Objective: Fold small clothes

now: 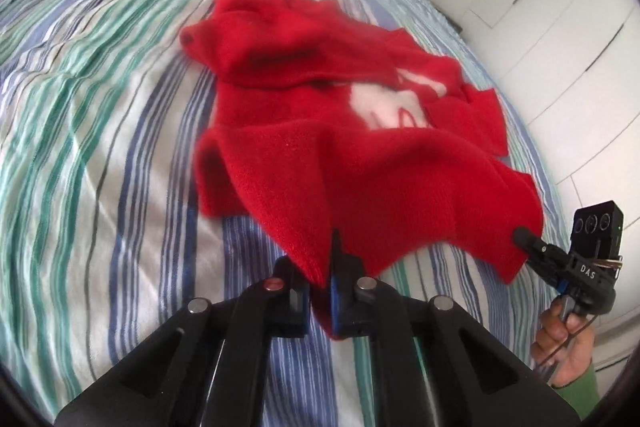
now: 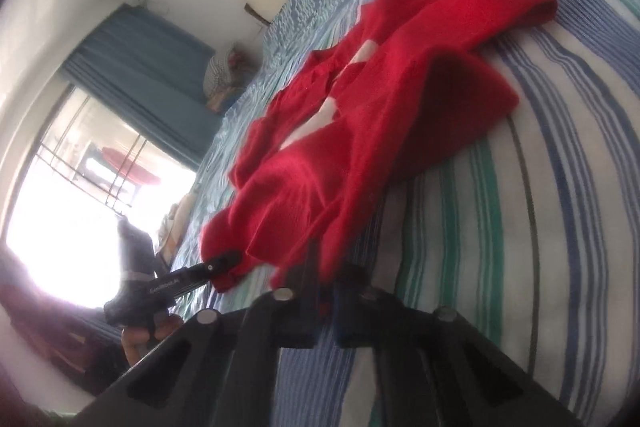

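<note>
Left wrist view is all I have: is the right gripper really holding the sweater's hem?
Observer: Yes. In the right wrist view, fabric of the sweater runs down between the jaws of the right gripper, which are closed on it.
Operator: How does my left one look from that side?
Observer: The left gripper pinches the hem's other corner from the side.
Operator: What lies beyond it?
Observer: A bright window with a blue curtain beside the bed.
</note>
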`<state>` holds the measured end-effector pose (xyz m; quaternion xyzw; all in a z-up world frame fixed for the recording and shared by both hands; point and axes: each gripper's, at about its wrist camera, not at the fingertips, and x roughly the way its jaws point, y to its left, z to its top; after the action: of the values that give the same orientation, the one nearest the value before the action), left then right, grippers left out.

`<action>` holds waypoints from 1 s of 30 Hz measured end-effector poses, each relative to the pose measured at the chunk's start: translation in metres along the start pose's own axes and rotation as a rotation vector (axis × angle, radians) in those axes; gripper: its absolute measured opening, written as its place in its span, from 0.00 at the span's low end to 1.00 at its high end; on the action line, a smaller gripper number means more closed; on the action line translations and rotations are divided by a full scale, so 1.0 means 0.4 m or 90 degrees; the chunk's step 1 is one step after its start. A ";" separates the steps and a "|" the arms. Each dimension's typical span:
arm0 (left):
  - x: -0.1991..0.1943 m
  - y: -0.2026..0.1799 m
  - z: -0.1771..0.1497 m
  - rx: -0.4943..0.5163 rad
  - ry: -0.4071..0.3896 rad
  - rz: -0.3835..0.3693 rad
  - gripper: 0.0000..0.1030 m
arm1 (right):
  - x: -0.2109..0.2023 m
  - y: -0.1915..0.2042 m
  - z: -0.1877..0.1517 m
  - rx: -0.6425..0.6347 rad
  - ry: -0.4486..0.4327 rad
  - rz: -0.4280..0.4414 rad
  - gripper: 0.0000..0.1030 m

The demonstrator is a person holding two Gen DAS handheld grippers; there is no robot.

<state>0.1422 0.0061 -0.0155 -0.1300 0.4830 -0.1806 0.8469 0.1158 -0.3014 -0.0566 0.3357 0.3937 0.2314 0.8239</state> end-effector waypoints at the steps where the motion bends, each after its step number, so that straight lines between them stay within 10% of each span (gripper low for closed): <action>1: -0.036 0.003 -0.011 0.016 0.001 -0.006 0.05 | -0.029 0.016 -0.008 -0.008 -0.001 0.005 0.05; 6: -0.139 -0.007 -0.092 0.085 0.035 -0.021 0.05 | -0.169 0.088 -0.070 -0.035 0.031 -0.002 0.05; 12: -0.038 -0.024 -0.165 0.104 0.057 0.068 0.08 | -0.121 0.028 -0.150 -0.026 0.079 -0.123 0.06; 19: -0.063 -0.056 -0.187 0.133 -0.003 0.111 0.43 | -0.138 -0.006 -0.178 0.022 0.026 -0.055 0.55; 30: -0.059 -0.079 -0.209 0.172 -0.025 0.161 0.46 | -0.119 0.027 -0.224 -0.059 0.016 -0.085 0.59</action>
<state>0.0534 -0.0160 -0.0267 0.0431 0.4501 -0.1331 0.8820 0.0146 -0.2916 -0.0669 0.2671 0.4145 0.1986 0.8470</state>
